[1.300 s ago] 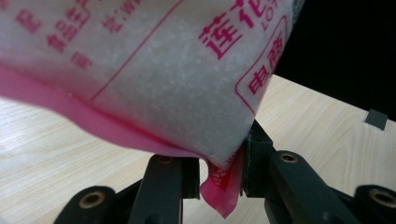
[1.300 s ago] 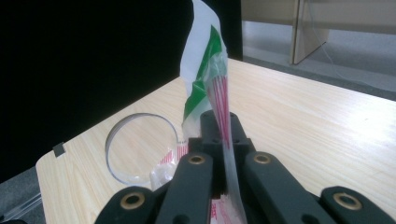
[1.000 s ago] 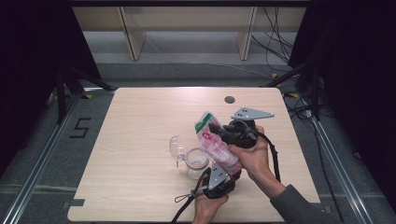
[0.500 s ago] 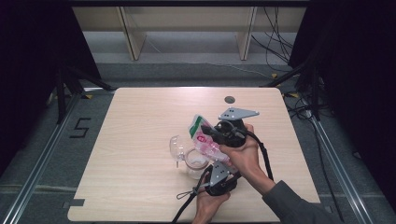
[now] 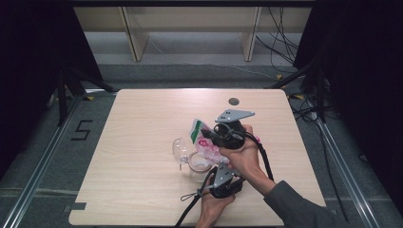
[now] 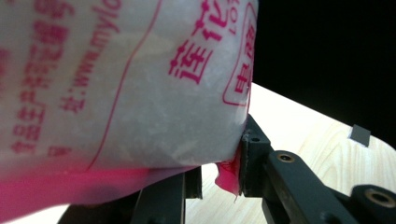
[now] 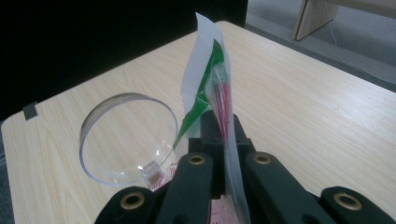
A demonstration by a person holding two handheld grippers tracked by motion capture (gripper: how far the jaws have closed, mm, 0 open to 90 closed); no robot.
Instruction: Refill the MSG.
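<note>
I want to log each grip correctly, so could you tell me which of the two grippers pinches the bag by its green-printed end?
The right gripper: its jaws clamp the bag at the green-and-white end, above the clear jar. The left gripper nips the pink edge instead.

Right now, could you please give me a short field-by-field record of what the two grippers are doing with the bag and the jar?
bag: white plastic pouch with pink print and a green top edge, tilted above the jar
right gripper: shut on the bag's upper end
left gripper: shut on the bag's pink lower corner
jar: clear container on the table, hinged lid swung open
table: light wood
contents of jar: cannot tell
</note>
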